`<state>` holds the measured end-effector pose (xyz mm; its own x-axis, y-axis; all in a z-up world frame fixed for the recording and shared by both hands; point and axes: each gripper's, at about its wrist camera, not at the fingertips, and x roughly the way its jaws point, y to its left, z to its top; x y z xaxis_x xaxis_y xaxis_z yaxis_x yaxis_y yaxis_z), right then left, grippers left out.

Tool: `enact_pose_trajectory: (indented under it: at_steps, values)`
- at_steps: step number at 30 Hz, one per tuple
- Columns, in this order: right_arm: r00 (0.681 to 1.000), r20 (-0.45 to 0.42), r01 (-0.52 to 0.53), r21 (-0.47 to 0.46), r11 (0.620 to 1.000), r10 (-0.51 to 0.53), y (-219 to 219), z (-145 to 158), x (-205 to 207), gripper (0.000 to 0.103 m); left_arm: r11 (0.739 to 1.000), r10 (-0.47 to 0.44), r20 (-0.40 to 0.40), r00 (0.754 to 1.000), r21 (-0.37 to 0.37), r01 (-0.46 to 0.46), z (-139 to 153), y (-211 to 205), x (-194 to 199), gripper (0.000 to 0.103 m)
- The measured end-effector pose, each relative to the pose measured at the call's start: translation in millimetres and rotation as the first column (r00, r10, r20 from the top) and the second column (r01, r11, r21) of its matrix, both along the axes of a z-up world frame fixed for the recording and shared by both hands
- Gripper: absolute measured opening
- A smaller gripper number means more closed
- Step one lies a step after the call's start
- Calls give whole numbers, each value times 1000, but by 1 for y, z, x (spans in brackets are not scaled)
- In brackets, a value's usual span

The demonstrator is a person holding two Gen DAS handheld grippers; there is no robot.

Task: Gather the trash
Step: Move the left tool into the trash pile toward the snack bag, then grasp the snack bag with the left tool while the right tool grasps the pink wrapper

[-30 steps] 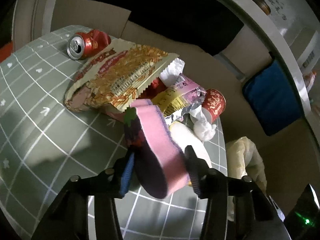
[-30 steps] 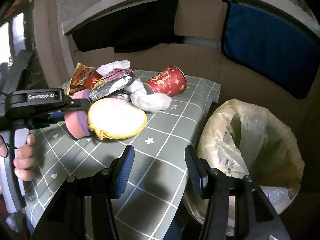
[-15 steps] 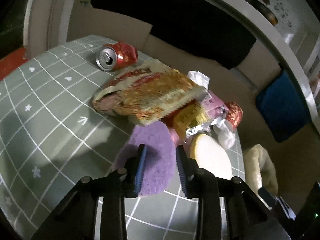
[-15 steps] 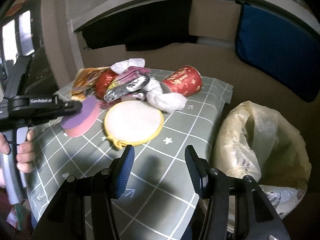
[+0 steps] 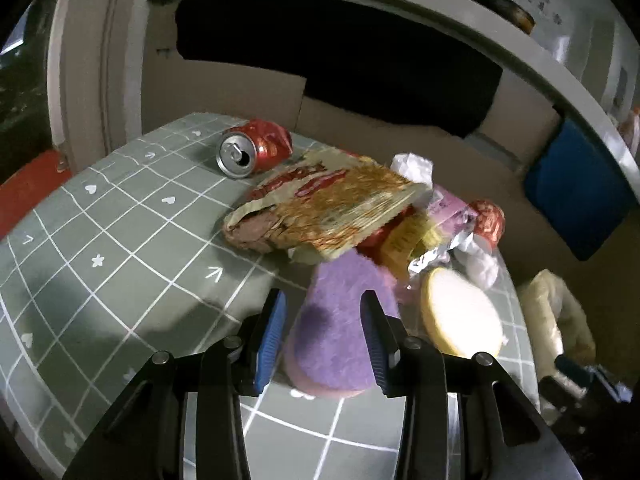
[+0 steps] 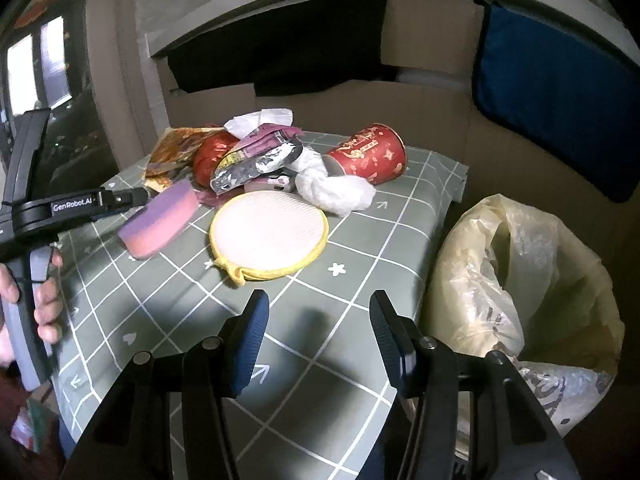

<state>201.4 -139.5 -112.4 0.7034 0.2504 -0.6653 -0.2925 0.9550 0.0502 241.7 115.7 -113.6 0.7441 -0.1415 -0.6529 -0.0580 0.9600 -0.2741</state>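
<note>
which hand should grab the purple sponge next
Left. The left hand-held gripper is open with the purple sponge lying between its fingers. The right hand-held gripper is open and empty over bare tablecloth, nearer the trash bag.

Purple sponge (image 5: 334,332) on table, between parted left fingers (image 5: 273,330).

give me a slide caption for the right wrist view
Open right gripper over the green grid tablecloth, facing a round yellow-rimmed pad, red paper cup and lined trash bin.
</note>
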Motion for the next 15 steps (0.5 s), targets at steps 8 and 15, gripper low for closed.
enact_pose_trajectory:
  at_steps: [8, 15]
  values:
    - [1000, 5, -5, 33, 999, 5, -2, 5, 3, 50, 989, -22, -91, 996, -145, 8, -22, 11, 13, 49]
    - [997, 69, -20, 27, 999, 18, 5, 27, 15, 50, 1000, -14, 147, 989, 20, 11, 25, -2, -7, 51]
